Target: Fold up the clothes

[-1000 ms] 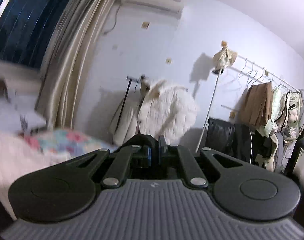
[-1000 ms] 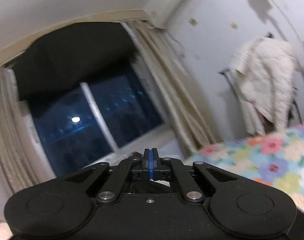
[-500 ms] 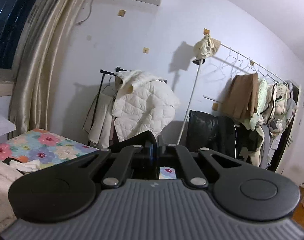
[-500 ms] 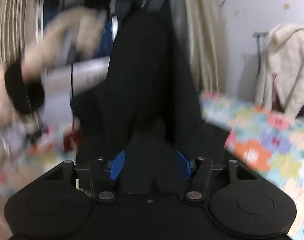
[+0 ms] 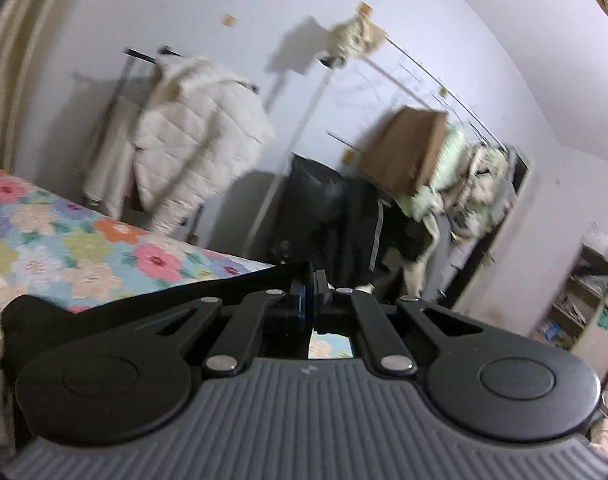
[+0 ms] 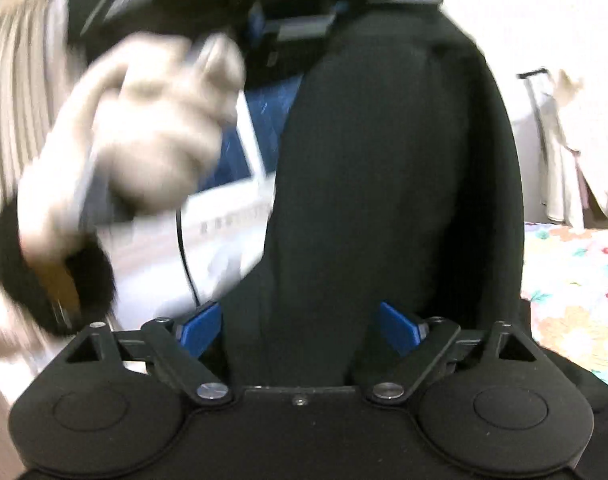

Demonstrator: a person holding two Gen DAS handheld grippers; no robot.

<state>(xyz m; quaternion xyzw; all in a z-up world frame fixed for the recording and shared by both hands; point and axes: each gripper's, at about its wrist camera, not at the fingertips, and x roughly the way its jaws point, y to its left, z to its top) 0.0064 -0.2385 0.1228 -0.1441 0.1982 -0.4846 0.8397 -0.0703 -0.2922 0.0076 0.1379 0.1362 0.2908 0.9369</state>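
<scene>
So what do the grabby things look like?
Each hand-held gripper, left and right, is black with round knobs, silver screws and blue finger pads. The left has a ribbed grey body. The blurry hand wears a black sleeve.

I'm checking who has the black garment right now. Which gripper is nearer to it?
Left. The left gripper is shut on an edge of the black garment, holding it up. The right gripper is open, its blue pads on either side of the hanging cloth, not clamping it.
</scene>
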